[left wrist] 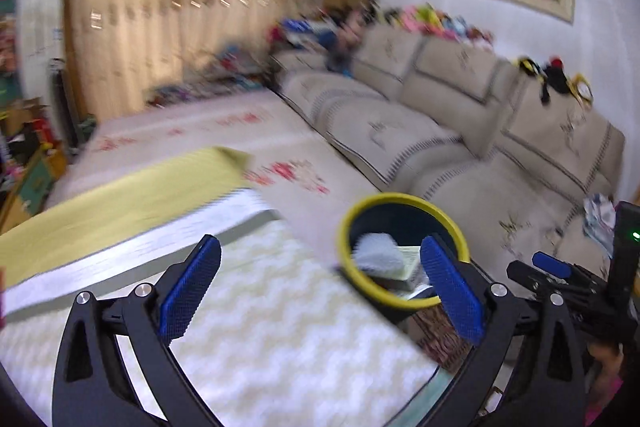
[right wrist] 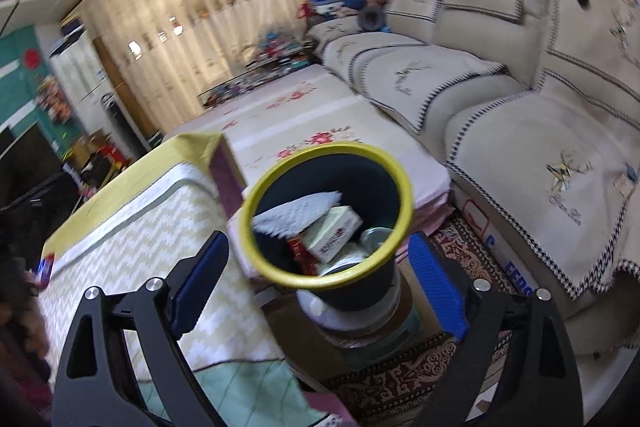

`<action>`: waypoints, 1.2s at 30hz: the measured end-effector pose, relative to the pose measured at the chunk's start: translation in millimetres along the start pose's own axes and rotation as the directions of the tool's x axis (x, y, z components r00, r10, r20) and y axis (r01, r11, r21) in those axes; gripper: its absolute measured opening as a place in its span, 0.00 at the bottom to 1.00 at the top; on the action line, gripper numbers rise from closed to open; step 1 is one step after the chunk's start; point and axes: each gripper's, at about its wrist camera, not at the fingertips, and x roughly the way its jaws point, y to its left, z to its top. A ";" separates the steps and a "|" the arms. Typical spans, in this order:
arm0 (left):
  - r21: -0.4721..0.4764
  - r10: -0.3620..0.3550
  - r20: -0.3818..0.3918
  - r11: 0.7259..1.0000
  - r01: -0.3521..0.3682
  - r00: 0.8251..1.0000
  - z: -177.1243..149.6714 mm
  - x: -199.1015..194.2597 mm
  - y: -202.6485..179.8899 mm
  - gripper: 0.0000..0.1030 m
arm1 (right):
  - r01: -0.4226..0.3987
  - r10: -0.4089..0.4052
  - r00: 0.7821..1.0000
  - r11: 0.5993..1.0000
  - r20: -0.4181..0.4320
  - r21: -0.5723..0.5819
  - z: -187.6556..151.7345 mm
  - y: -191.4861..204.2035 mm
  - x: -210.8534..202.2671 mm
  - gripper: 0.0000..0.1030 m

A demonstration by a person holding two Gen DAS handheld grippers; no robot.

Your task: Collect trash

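bin (right wrist: 394, 279) beside table edge (right wrist: 244, 307), claws apart

— Which colours were seen on the bin (right wrist: 352, 291)?
— A yellow rim and dark body were noted; a white and red box (right wrist: 332, 233) lay inside.
— And the cloth (right wrist: 132, 247)?
— A cream and white zigzag was shown. Blue pads (right wrist: 200, 285) were observed, and a beige sofa (right wrist: 540, 147).

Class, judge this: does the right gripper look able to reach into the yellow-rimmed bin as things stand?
Probably yes. The right gripper is open and empty, and the bin stands straight ahead of it with its mouth uncovered; only trash lies inside.
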 end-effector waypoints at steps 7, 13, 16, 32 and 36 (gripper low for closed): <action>-0.147 0.231 0.099 0.965 -0.215 0.968 -62.3 -135.8 69.9 0.95 | -0.041 0.048 0.998 0.989 0.046 -0.141 -20.2 47.6 -46.8 0.87; -0.239 0.415 0.131 0.895 -0.377 0.901 -115.1 -224.3 104.6 0.95 | -0.073 0.098 0.991 0.967 0.096 -0.244 -32.4 81.1 -83.6 0.90; -0.245 0.456 0.137 0.876 -0.416 0.880 -132.9 -250.8 106.8 0.95 | -0.083 0.115 0.988 0.959 0.104 -0.271 -37.1 90.9 -92.7 0.90; -0.294 0.459 0.150 0.866 -0.404 0.876 -159.4 -279.8 69.1 0.95 | -0.090 0.135 0.982 0.950 0.134 -0.298 -54.9 97.1 -116.9 0.91; -0.288 0.472 0.149 0.861 -0.419 0.869 -160.7 -281.0 66.1 0.95 | -0.100 0.147 0.978 0.952 0.145 -0.290 -57.3 95.6 -123.3 0.92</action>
